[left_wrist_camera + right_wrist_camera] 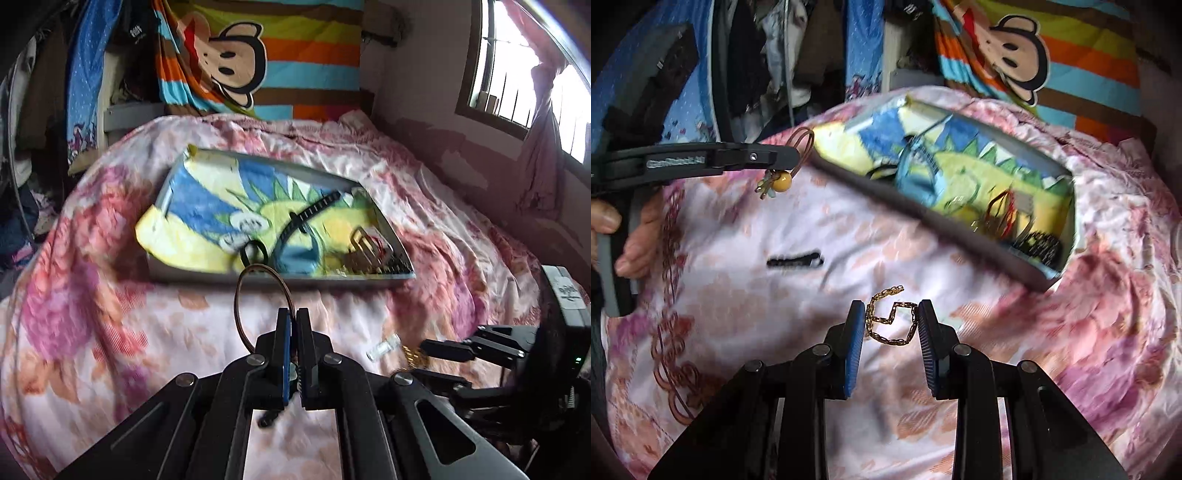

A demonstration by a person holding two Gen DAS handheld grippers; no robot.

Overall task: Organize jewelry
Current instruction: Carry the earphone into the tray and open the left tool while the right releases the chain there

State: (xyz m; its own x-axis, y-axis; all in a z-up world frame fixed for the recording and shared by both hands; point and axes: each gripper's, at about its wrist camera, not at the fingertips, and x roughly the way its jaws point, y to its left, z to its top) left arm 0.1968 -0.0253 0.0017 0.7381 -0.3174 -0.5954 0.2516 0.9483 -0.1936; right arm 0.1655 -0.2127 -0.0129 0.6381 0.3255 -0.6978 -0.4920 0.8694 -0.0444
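My left gripper [293, 314] is shut on a brown cord bracelet [242, 295], whose loop stands up above the fingertips. From the right wrist view the same bracelet [805, 144] carries a yellow bead [784, 180] that hangs under the left gripper [796, 155]. My right gripper [891, 308] is shut on a gold chain [886, 325], which is stretched in kinks between the two blue pads, above the bedspread. A grey tray [280, 282] lined with a cartoon cloth lies on the bed ahead. It holds a black watch strap [306, 214], a black loop [253, 253] and more jewelry [365, 251].
A floral bedspread [110, 295] covers the bed. On it lie a black hair clip [794, 260] and a small clear piece [384, 347]. A person's hand [631, 240] grips the left tool. Clothes hang at the far left, a striped monkey blanket behind the tray, a window at right.
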